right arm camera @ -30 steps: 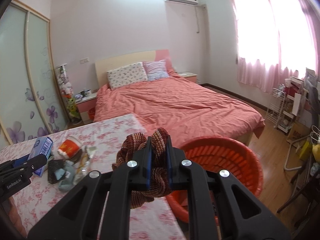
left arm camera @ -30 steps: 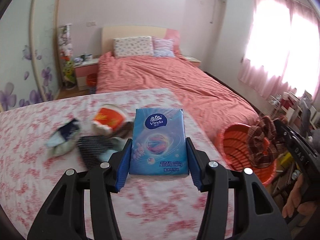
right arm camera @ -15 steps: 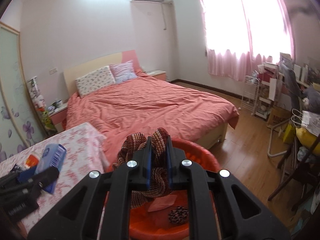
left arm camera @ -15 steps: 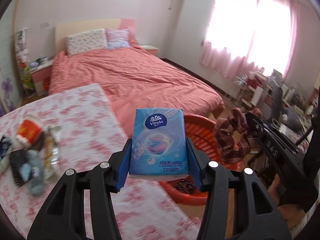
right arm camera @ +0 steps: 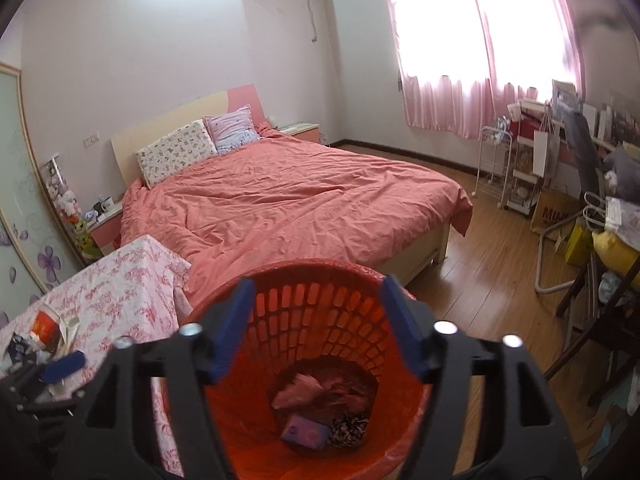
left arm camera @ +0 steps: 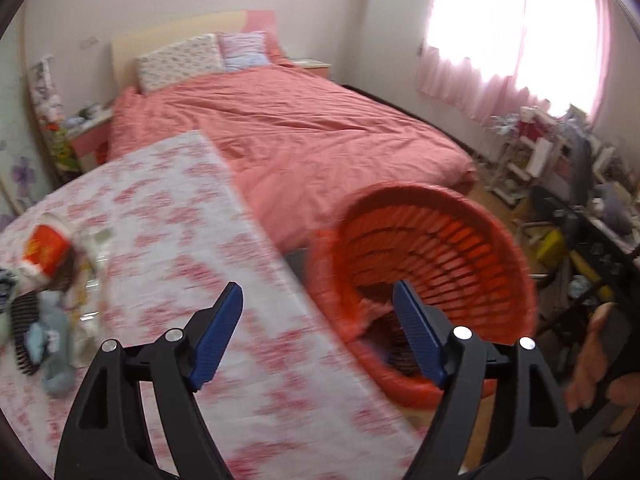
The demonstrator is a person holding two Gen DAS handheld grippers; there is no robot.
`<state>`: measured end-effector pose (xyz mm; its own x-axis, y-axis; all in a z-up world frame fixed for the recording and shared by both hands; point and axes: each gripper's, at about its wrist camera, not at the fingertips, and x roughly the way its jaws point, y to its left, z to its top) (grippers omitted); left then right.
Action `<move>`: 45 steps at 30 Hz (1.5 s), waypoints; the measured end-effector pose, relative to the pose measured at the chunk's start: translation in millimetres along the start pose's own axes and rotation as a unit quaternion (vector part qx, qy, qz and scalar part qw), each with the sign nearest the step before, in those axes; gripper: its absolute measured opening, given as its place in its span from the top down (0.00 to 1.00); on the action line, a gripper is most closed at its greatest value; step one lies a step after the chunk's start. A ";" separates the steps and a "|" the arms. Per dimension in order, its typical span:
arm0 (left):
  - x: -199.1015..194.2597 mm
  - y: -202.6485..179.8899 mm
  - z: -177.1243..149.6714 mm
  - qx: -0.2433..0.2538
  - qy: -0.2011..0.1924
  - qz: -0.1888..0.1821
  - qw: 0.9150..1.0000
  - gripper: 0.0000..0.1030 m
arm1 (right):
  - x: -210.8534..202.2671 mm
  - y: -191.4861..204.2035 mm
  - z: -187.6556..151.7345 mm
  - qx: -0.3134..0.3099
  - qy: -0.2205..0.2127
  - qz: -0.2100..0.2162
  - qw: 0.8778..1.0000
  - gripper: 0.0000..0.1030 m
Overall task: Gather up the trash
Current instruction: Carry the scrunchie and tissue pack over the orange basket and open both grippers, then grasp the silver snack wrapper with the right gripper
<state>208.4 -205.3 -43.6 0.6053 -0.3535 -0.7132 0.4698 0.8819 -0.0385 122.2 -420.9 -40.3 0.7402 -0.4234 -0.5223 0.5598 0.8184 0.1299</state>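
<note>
My left gripper [left arm camera: 318,292] hangs over the table's edge beside the orange basket [left arm camera: 460,248], its jaws opening with nothing between them. The right gripper [right arm camera: 318,283] is above the orange basket [right arm camera: 320,266], jaws also opening and empty. Inside the basket lie the blue tissue pack [right arm camera: 304,430], the striped brown cloth [right arm camera: 349,428] and pink crumpled paper [right arm camera: 298,394]. On the floral table [left arm camera: 180,220] a red paper cup [left arm camera: 44,244], a striped sock [left arm camera: 22,324] and other scraps remain at the left. One of the left gripper's blue pads [right arm camera: 64,362] shows in the right wrist view.
A bed with a salmon cover [right arm camera: 288,200] stands behind the basket. Wooden floor [right arm camera: 492,280] runs to its right. Cluttered shelves, bags and a chair [right arm camera: 580,208] line the right side. A person's hand [left arm camera: 592,360] is at the right edge.
Both grippers opened. The tissue pack left the left jaws and the striped cloth left the right jaws; both now lie in the basket. Both views swung right and down toward the basket.
</note>
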 end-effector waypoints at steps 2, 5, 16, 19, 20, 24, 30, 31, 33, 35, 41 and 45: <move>-5.9 12.3 -6.1 -0.002 -0.002 0.025 1.000 0.22 | -5.9 14.2 -5.9 -0.016 -0.003 0.001 1.000 0.19; -21.5 47.7 -23.2 -0.017 -0.005 0.067 0.998 0.18 | -11.3 36.6 -13.5 -0.039 0.003 0.014 0.999 0.18; -63.4 180.1 -73.6 -0.092 -0.007 0.186 0.978 0.18 | -20.3 152.6 -50.4 -0.114 0.052 0.090 0.988 0.18; -74.4 215.7 -84.9 -0.115 -0.011 0.212 0.970 0.18 | -18.6 189.7 -61.8 -0.131 0.072 0.117 0.982 0.18; -76.4 223.8 -87.5 -0.121 -0.012 0.220 0.968 0.18 | -17.1 205.1 -66.5 -0.139 0.080 0.126 0.979 0.18; -87.9 263.0 -99.1 -0.148 -0.017 0.247 0.957 0.15 | -13.6 249.0 -80.9 -0.152 0.102 0.150 0.971 0.20; -92.6 297.7 -111.1 -0.173 -0.015 0.265 0.948 0.15 | 9.8 302.9 -93.2 -0.146 0.142 0.176 0.963 0.28; -91.9 301.8 -113.0 -0.177 -0.014 0.266 0.947 0.15 | 16.9 310.1 -94.8 -0.141 0.154 0.180 0.961 0.29; -91.7 309.3 -115.7 -0.187 -0.010 0.262 0.947 0.15 | 29.0 320.5 -97.5 -0.134 0.173 0.178 0.959 0.32; -92.8 314.5 -117.9 -0.200 -0.008 0.252 0.947 0.15 | 40.4 330.3 -101.5 -0.135 0.188 0.169 0.958 0.36; -92.6 317.4 -117.8 -0.210 -0.008 0.242 0.947 0.15 | 49.3 348.5 -111.4 -0.167 0.190 0.159 0.954 0.65; -89.4 317.2 -108.8 -0.196 -0.011 0.245 0.949 0.15 | 45.4 347.9 -112.0 -0.179 0.184 0.164 0.952 0.73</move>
<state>233.4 140.0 -68.2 0.7053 0.1272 -0.6974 -0.1450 0.9889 0.0336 308.9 -111.9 -113.2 0.6364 -0.0109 -0.7713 0.1087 0.9912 0.0757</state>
